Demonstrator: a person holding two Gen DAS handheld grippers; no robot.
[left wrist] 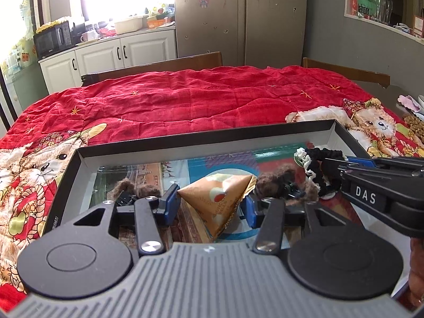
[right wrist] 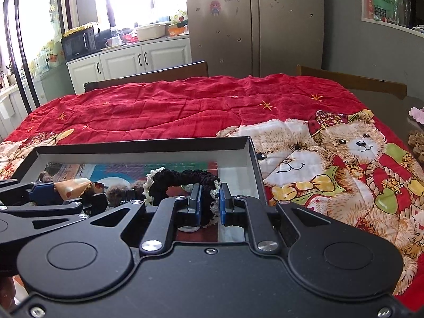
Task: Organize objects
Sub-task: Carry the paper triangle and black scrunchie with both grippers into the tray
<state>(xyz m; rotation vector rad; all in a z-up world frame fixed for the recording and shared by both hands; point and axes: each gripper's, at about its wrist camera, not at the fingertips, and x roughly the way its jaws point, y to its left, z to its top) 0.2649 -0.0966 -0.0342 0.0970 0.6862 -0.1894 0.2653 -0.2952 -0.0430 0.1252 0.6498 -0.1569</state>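
Observation:
A shallow black box point(left wrist: 201, 137) with a colourful picture on its floor lies on the red quilt. My left gripper point(left wrist: 210, 204) is inside it, its blue pads against the two sides of a tilted orange-gold pyramid packet point(left wrist: 220, 201). Two brown fuzzy hair clips point(left wrist: 286, 179) point(left wrist: 135, 189) lie in the box behind the pads. My right gripper point(right wrist: 209, 202) is shut on a black scrunchie with white lace trim point(right wrist: 180, 179) over the box's right end point(right wrist: 249, 148). The left wrist view shows that scrunchie point(left wrist: 318, 159) at the right.
A red quilt with teddy bears point(left wrist: 185, 100) covers the table all round the box. Two wooden chair backs point(left wrist: 164, 66) stand along the far edge. Small brown pieces point(left wrist: 413, 128) lie at the table's right edge. A person's hand point(left wrist: 417, 278) shows at lower right.

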